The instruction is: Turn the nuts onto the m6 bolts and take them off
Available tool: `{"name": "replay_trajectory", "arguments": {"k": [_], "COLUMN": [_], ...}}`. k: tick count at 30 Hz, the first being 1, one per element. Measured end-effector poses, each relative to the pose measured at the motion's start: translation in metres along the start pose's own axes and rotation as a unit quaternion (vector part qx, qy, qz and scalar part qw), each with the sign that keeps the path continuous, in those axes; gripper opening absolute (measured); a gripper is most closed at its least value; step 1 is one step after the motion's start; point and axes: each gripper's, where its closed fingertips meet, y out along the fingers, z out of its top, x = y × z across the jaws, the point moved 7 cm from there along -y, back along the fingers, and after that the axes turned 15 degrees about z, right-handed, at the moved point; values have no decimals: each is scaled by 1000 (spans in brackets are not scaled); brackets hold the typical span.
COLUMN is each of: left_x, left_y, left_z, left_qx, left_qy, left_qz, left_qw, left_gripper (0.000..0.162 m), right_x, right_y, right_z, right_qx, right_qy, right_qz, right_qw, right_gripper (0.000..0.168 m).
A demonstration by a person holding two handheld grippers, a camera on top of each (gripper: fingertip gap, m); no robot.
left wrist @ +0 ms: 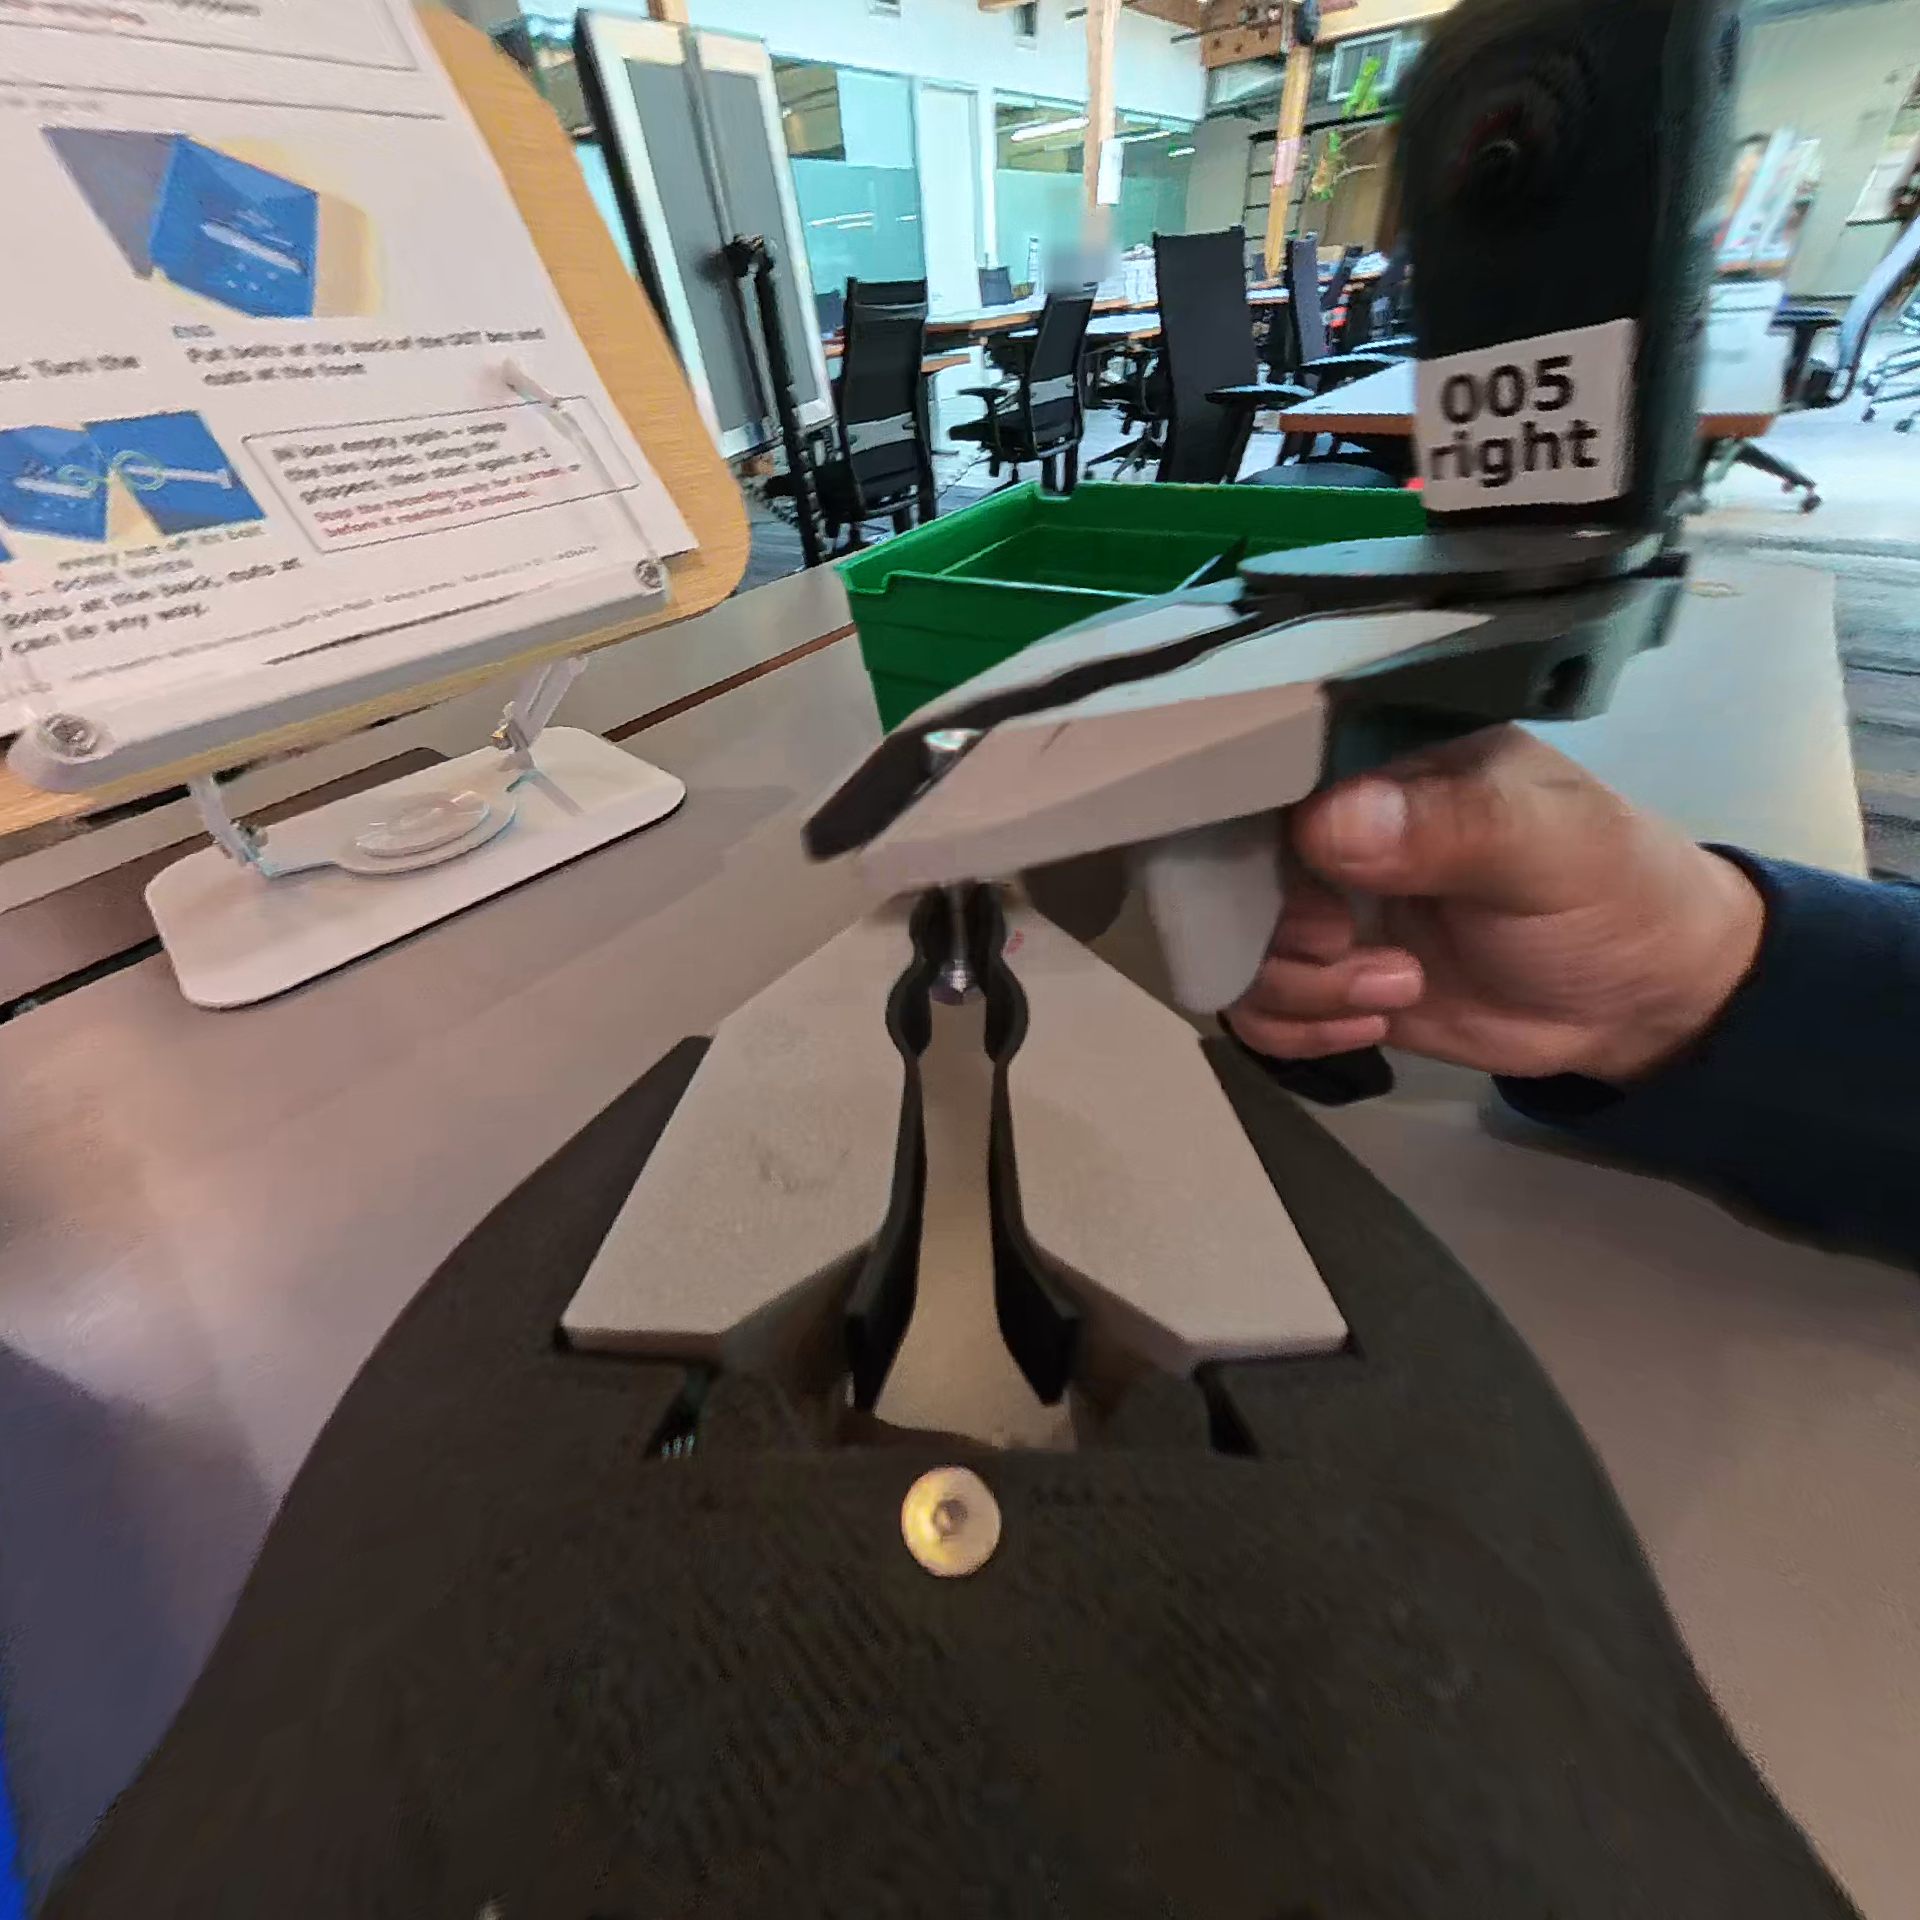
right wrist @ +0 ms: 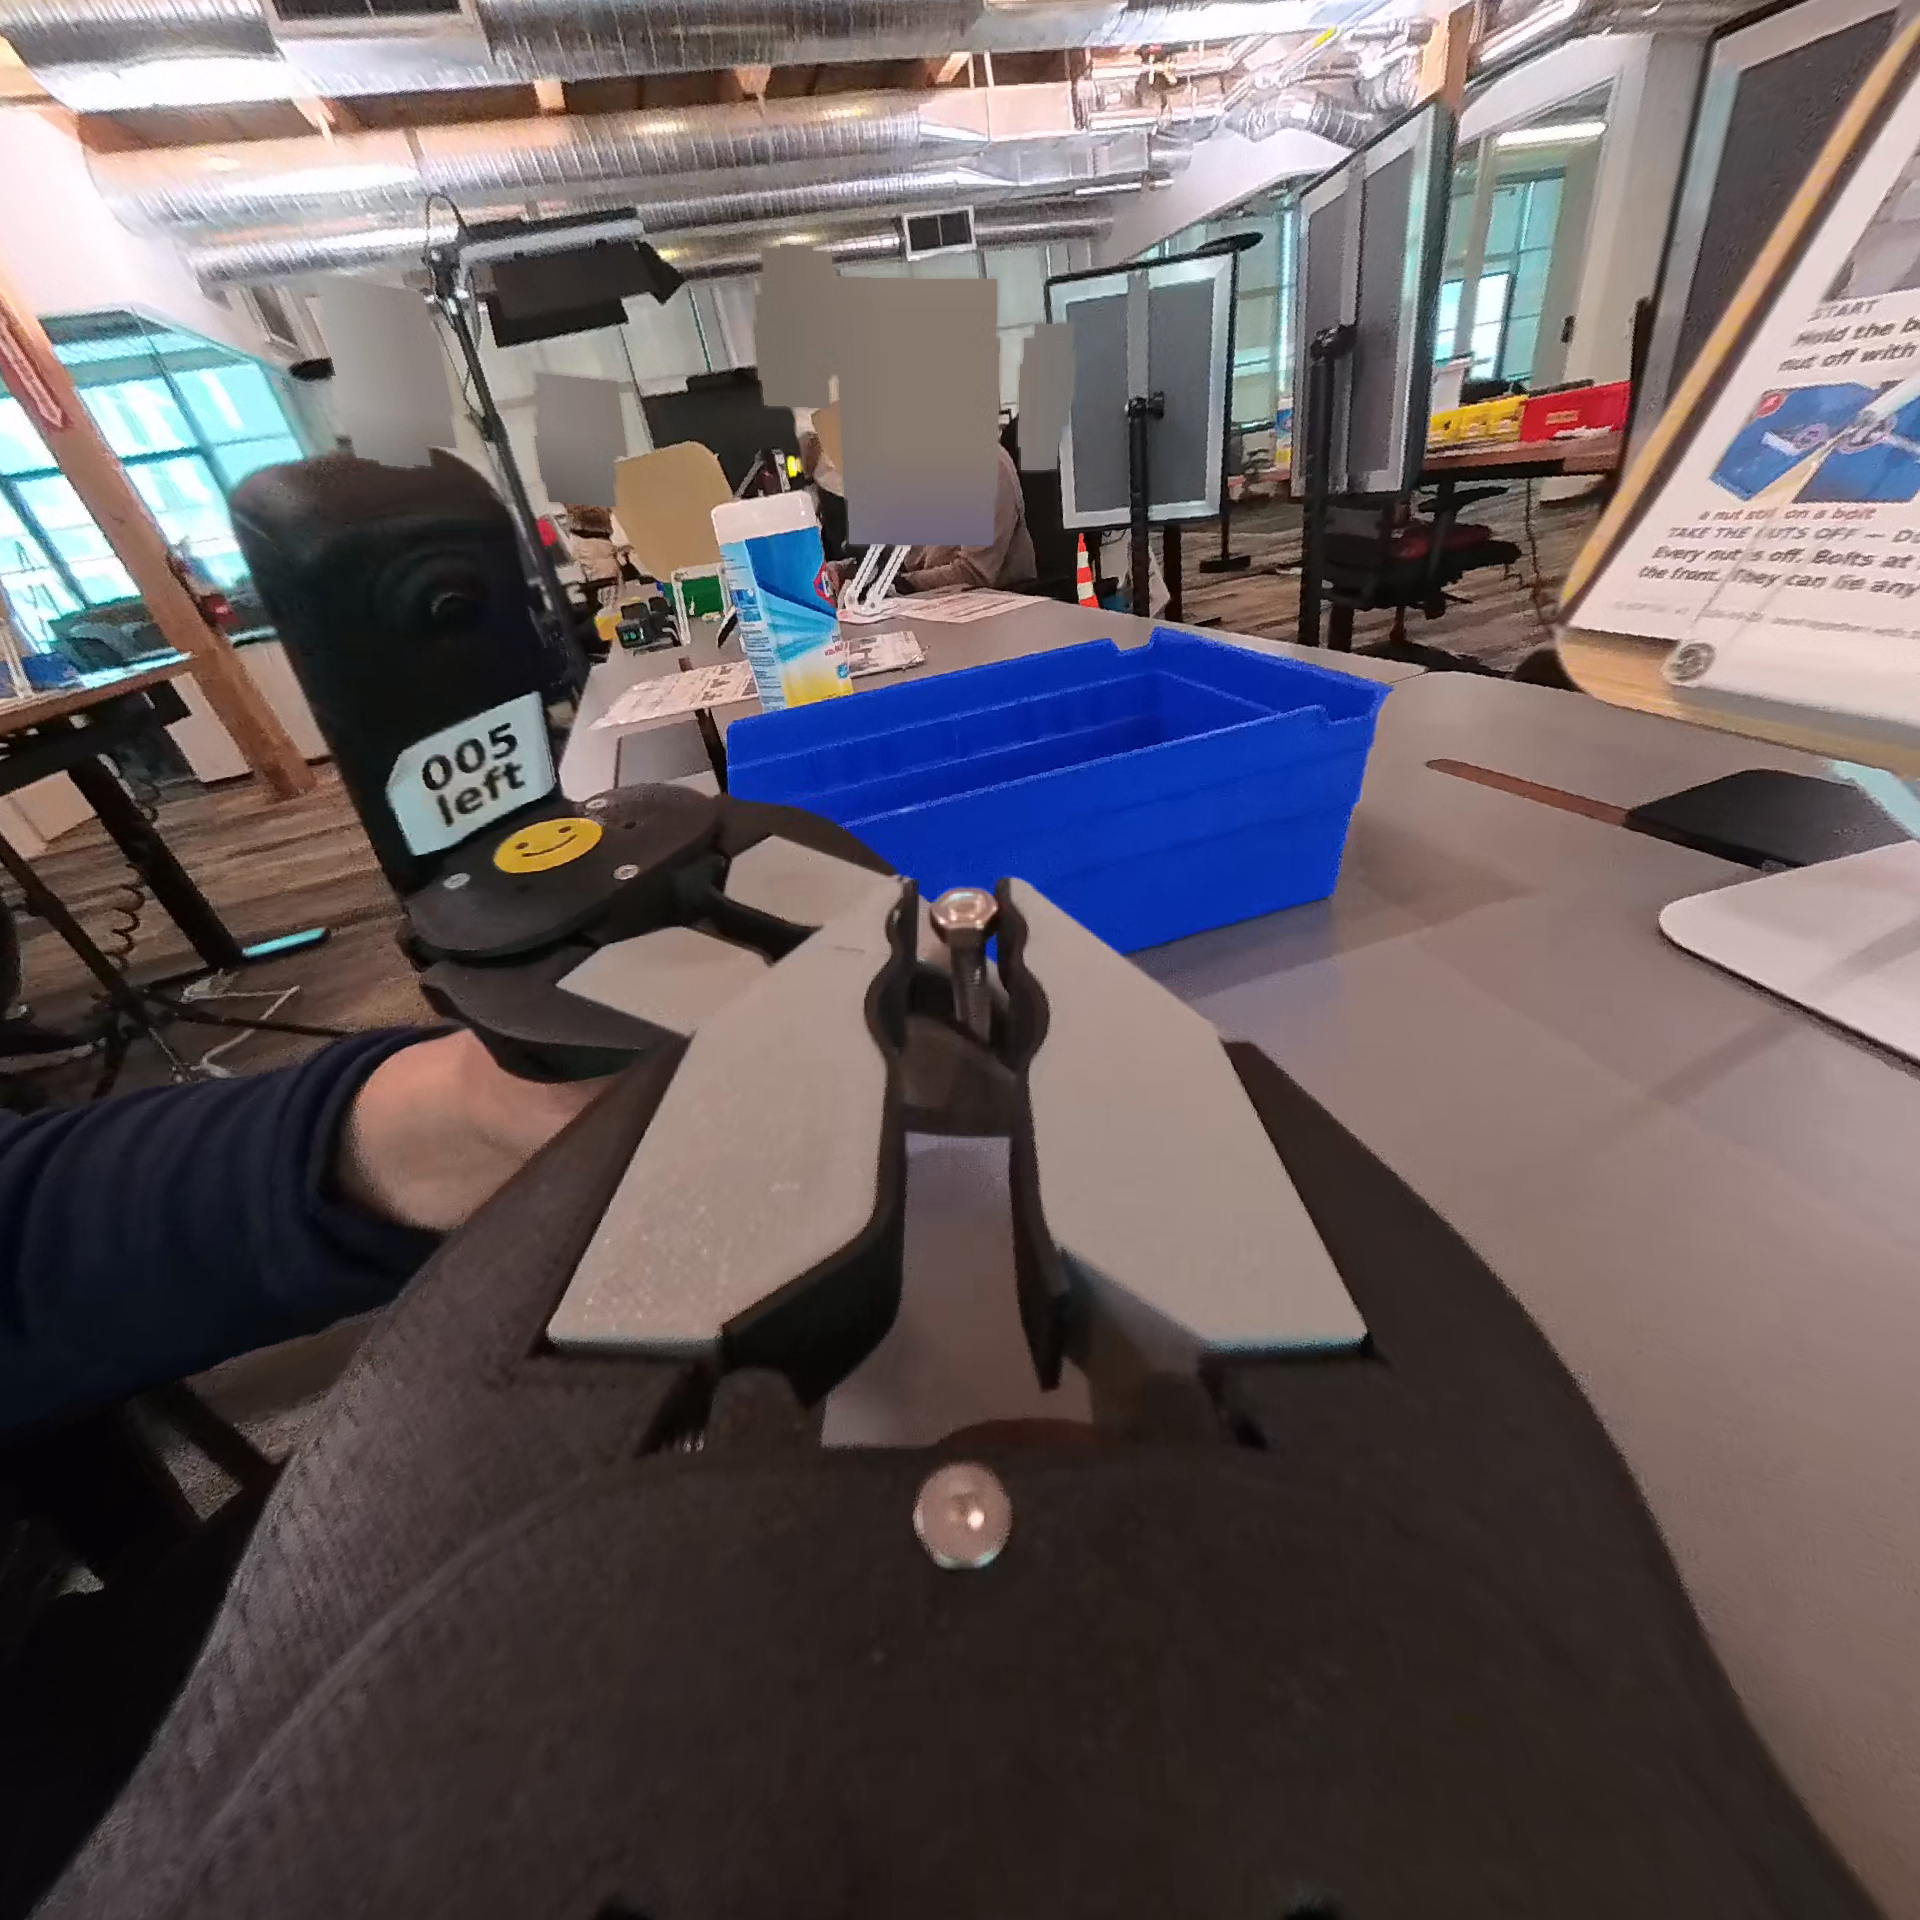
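Both grippers are pinching: the right gripper (right wrist: pixel 961 920) the bolt (right wrist: pixel 966 961), the left gripper (left wrist: pixel 956 982) the nut (left wrist: pixel 954 979); misalignment risks cross-threading or dropping.

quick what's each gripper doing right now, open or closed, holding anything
Left gripper: closed on the lower end of the bolt, maybe on a nut there.
Right gripper: closed on the bolt near its head.
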Motion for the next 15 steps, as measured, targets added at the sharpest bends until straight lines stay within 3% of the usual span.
{"name": "replay_trajectory", "arguments": {"k": [3,9,12,15], "left_x": [4,-6,-7,-7], "left_y": [1,-1,-1,-1], "left_z": [-1,1,0,0], "left_qx": [-1,2,1,2], "left_qy": [21,-31,-26,-14], "left_qz": [1,4,8,16], "left_qw": [1000,1000,1000,1000], "left_gripper": [2,3,2,3], "right_x": [-1,0,2,2], "right_y": [1,-6,-6,-7], "right_z": [0,3,2,2], "right_qx": [-7,9,8,8], "right_qy": [-15,-8,0,-3], "right_qz": [-8,-11,-16,-17], "right_qw": [1000,1000,1000,1000], "right_gripper": [10,9,21,21]}}
